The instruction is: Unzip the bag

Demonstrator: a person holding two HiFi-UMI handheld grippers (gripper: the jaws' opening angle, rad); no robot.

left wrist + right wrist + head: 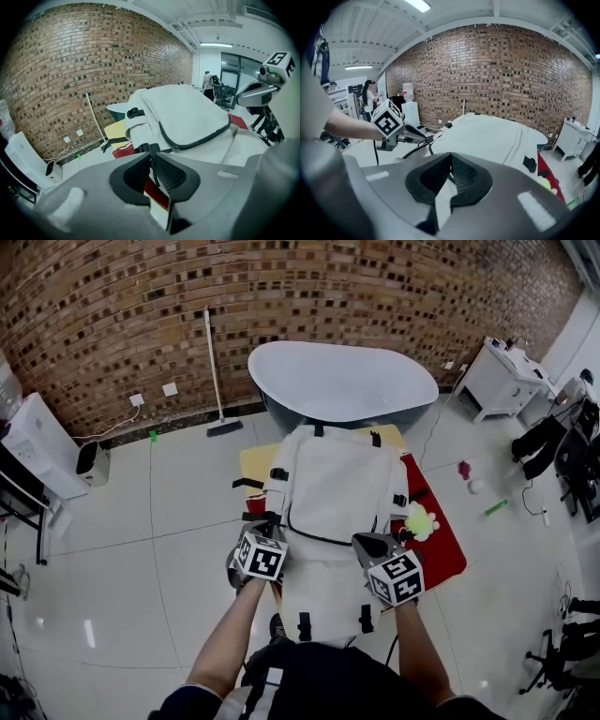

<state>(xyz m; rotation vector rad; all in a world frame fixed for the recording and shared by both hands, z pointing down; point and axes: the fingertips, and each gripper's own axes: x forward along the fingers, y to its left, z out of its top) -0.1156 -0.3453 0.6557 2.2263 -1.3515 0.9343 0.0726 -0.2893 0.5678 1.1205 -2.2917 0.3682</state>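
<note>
A white backpack [333, 484] with a dark zipper [197, 140] lies flat on a low table. At the bag's left edge, my left gripper [271, 524] is shut on a thin black pull strap [154, 171] by the zipper's slider [174, 149]. In its own view the left gripper [151, 153] shows the strap pinched between the pads. My right gripper [362, 542] rests on the bag's lower right part. In the right gripper view its jaws [451, 158] are closed on a fold of the bag's white fabric [440, 197]. That view also shows the left gripper [424, 137].
Red cloth [442, 545] and yellow cloth [253, 460] cover the table under the bag. A green-yellow toy [422, 519] lies at the bag's right. Behind stand a white bathtub [342, 381], a broom [215, 362] against the brick wall and a white cabinet [497, 376].
</note>
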